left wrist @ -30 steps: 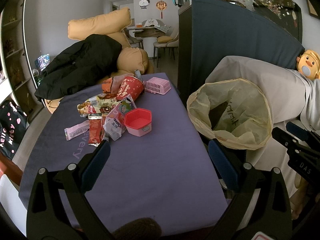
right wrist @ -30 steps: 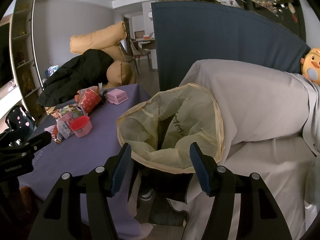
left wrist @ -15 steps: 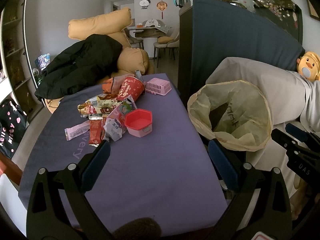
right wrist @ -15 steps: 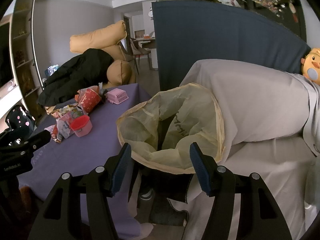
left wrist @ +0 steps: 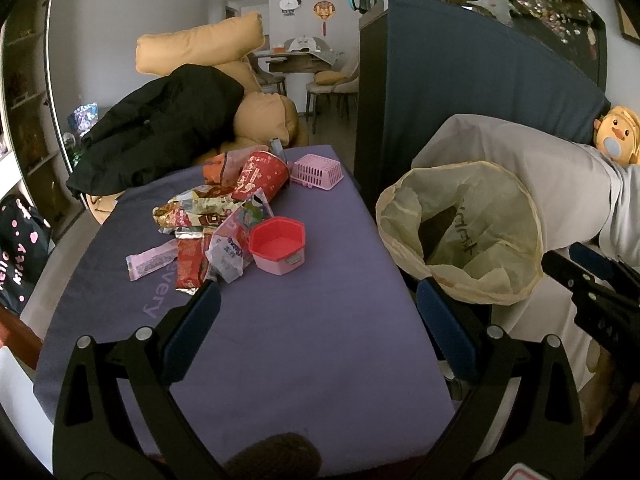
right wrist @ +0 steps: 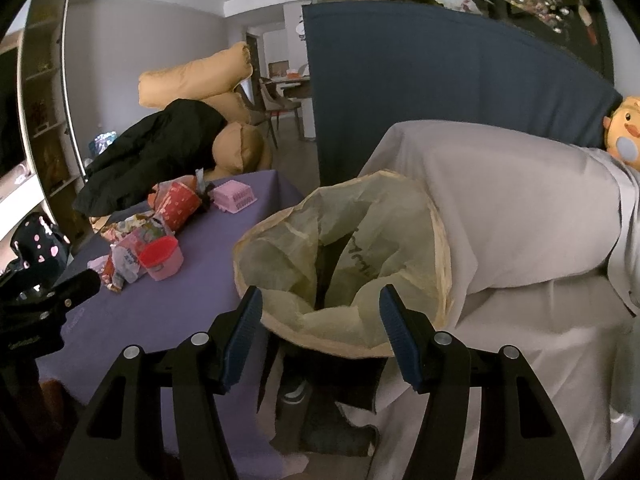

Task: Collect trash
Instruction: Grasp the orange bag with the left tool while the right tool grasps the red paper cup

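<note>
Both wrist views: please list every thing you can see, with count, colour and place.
Snack wrappers: a pile, mixed colours, on the table's far left.
Paper cup: one, red, lying on its side behind the pile.
Small tub: one, red rim on pink, beside the wrappers.
Small basket: one, pink, far end of the table.
Table cover: one, purple.
Trash bag: one, pale yellow, open, right of the table.
Cushions: several, tan, behind the table.
Coat: one, black, on the cushions.
Duck toy: one, yellow, far right.
Left gripper: black, blue pads, open, empty.
Right gripper: same, open, before the bag.
</note>
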`<action>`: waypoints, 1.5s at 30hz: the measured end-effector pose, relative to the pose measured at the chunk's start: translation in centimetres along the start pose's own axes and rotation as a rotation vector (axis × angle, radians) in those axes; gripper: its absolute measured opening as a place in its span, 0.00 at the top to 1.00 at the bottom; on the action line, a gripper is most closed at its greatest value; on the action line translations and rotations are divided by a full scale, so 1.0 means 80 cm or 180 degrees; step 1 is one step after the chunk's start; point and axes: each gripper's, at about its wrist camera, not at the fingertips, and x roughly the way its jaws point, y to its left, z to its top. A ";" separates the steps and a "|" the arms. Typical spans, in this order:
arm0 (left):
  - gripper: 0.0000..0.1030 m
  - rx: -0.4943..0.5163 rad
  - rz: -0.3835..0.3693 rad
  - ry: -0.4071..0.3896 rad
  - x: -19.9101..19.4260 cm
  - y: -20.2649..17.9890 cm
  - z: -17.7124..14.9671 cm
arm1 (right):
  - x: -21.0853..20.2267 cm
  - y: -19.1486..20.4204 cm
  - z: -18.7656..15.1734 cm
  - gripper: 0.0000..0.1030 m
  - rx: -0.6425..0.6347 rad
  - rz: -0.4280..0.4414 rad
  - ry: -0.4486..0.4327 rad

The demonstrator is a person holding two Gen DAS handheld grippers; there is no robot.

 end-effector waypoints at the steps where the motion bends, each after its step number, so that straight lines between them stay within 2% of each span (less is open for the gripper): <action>1: 0.09 -0.0008 -0.0017 -0.0004 0.001 0.002 0.002 | 0.003 -0.002 0.005 0.44 0.0021 -0.0015 -0.0022; 9: 0.09 -0.0086 -0.0206 -0.0044 0.038 0.037 0.028 | 0.036 -0.003 0.039 0.44 0.0091 -0.0020 -0.0084; 15: 0.09 -0.0185 -0.0181 -0.0105 0.070 0.090 0.046 | 0.071 0.024 0.061 0.44 -0.0005 0.0013 -0.0083; 24: 0.09 -0.0353 -0.0216 -0.0084 0.121 0.203 0.055 | 0.142 0.092 0.071 0.44 -0.0225 0.0191 0.0190; 27: 0.09 -0.0447 -0.0349 -0.0080 0.129 0.240 0.048 | 0.161 0.120 0.071 0.44 -0.0275 0.0302 0.0288; 32: 0.09 -0.0575 -0.0634 0.0091 0.149 0.286 0.031 | 0.188 0.168 0.064 0.44 -0.0346 0.0540 0.0454; 37: 0.09 -0.0675 -0.0641 0.0264 0.165 0.313 0.013 | 0.205 0.220 0.057 0.44 -0.0554 0.0729 0.0562; 40: 0.09 -0.0684 -0.0689 0.0284 0.170 0.319 0.009 | 0.216 0.233 0.070 0.44 -0.0461 0.0767 0.0566; 45: 0.09 -0.0676 -0.0727 0.0270 0.176 0.334 0.018 | 0.247 0.248 0.102 0.44 -0.0062 0.0734 0.0546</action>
